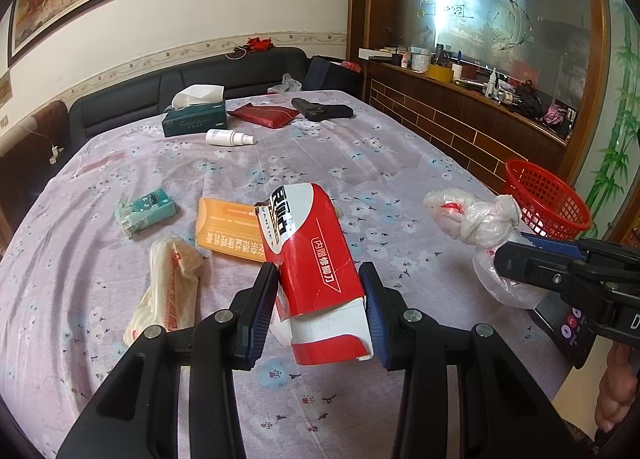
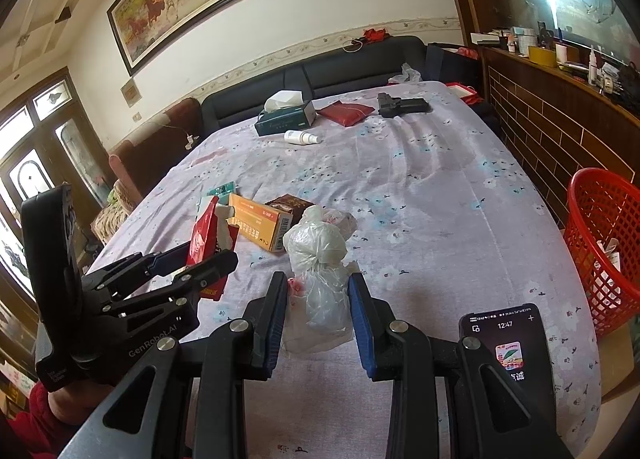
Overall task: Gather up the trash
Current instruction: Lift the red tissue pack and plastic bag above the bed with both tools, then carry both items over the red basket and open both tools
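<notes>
Trash lies scattered on the table draped in a lilac floral cloth (image 1: 360,163): a flat orange cardboard box (image 1: 224,229), a small teal tissue packet (image 1: 146,211) and a crumpled cream plastic wrapper (image 1: 172,283). One piece, a torn red-and-white cardboard carton (image 1: 316,259), is pinched in the left claw (image 1: 320,299) and held above the cloth. The right claw (image 2: 318,313) clamps a knotted clear plastic bag (image 2: 320,255). A red mesh plastic basket (image 2: 604,243) stands beside the table's right edge.

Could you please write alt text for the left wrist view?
The left gripper holds a torn red and white box above a floral tablecloth. At right, the right gripper holds a knotted plastic bag near a red basket.
</notes>
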Demonstrator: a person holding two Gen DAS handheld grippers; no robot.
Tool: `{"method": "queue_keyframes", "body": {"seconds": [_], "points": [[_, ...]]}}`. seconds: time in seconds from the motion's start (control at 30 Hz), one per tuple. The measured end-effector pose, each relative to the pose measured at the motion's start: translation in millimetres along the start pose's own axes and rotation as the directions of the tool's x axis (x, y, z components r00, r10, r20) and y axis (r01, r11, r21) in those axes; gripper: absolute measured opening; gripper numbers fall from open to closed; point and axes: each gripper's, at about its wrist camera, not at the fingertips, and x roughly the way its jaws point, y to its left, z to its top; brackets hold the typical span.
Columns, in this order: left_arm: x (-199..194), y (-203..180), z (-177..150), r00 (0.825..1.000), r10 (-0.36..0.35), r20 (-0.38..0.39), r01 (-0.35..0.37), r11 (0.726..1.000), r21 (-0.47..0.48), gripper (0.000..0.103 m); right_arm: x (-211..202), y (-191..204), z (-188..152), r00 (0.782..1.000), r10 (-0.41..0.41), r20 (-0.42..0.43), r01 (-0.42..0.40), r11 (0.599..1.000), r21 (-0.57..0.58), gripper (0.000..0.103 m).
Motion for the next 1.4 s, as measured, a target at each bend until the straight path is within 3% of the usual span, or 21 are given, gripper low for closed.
{"method": "queue_keyframes", "body": {"seconds": [0.93, 1.2, 1.4], "points": [[1, -12, 5, 1.000, -0.010, -0.006, 0.010, 1.000, 0.019, 0.040, -11, -15, 1, 1.000, 0.015, 0.017, -0.015, 0.999, 0.041, 0.034], [-2, -21, 14, 0.999, -0.047, -0.014, 0.047, 0.999, 0.020, 0.040, -25, -28, 3, 0.998, 0.028, 0.048, -0.031, 0.997, 0.077, 0.034], [-3, -46, 36, 0.993, -0.120, -0.019, 0.121, 0.992, 0.047, 0.040, -62, -65, 12, 0.990, -0.013, 0.143, -0.007, 0.990, 0.144, 0.034]]}}
